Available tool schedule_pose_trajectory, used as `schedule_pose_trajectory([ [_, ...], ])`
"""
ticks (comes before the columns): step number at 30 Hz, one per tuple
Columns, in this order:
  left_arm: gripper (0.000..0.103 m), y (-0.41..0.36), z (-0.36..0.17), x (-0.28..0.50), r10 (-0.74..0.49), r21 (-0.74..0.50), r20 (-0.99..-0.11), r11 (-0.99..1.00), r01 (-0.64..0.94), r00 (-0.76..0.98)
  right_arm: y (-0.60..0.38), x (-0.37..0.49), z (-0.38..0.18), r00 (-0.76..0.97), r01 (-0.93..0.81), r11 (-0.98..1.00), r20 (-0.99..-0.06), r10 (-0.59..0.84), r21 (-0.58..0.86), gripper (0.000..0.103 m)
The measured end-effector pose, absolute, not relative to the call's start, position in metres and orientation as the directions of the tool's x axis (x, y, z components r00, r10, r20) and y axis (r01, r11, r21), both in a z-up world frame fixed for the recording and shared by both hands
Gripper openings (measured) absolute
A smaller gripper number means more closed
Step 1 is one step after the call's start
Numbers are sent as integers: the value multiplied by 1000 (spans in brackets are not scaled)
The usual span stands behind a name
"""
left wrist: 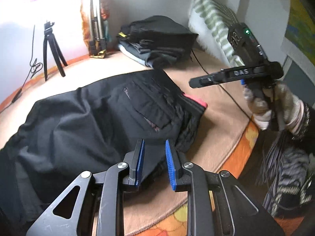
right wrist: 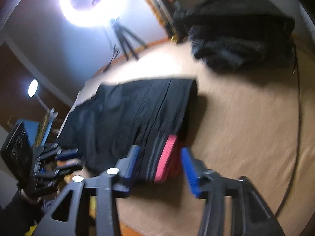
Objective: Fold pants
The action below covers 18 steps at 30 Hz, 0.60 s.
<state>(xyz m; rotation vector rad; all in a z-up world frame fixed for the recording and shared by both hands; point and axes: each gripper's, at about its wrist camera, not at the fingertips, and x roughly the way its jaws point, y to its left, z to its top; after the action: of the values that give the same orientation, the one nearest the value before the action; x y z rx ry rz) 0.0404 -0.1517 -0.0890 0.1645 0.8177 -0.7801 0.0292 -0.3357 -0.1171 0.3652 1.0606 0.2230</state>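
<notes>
Black pants (left wrist: 94,116) lie partly folded on the tan bed cover (left wrist: 206,90), with a pink waistband lining (left wrist: 196,100) showing at the right end. My left gripper (left wrist: 154,153) is open and empty just above the pants' near edge. My right gripper (right wrist: 159,160) is open, its blue pads (right wrist: 189,169) either side of the pink waistband end (right wrist: 167,157) of the pants (right wrist: 126,114). In the left wrist view the right gripper's body (left wrist: 236,74) is raised at the right. The right wrist view is blurred.
A stack of folded dark clothes (left wrist: 157,39) sits at the back of the bed, also in the right wrist view (right wrist: 240,31). A striped pillow (left wrist: 212,19) leans on the wall. Two tripods (left wrist: 53,51) stand at the back left. A black cable (right wrist: 295,118) runs along the bed's right side.
</notes>
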Motion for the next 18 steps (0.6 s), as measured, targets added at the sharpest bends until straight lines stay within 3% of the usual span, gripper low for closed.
schedule_pose_trajectory([
  [9,20,-145,-115,70,-476,-132,-765,775,618,434,-349,98,-142,485,27,931,-819,306,363,58],
  [18,20,-114,-141,71,-410,-118,-798,825,553,442,-349,128,-164,483,2,922,-808,338,387,72],
])
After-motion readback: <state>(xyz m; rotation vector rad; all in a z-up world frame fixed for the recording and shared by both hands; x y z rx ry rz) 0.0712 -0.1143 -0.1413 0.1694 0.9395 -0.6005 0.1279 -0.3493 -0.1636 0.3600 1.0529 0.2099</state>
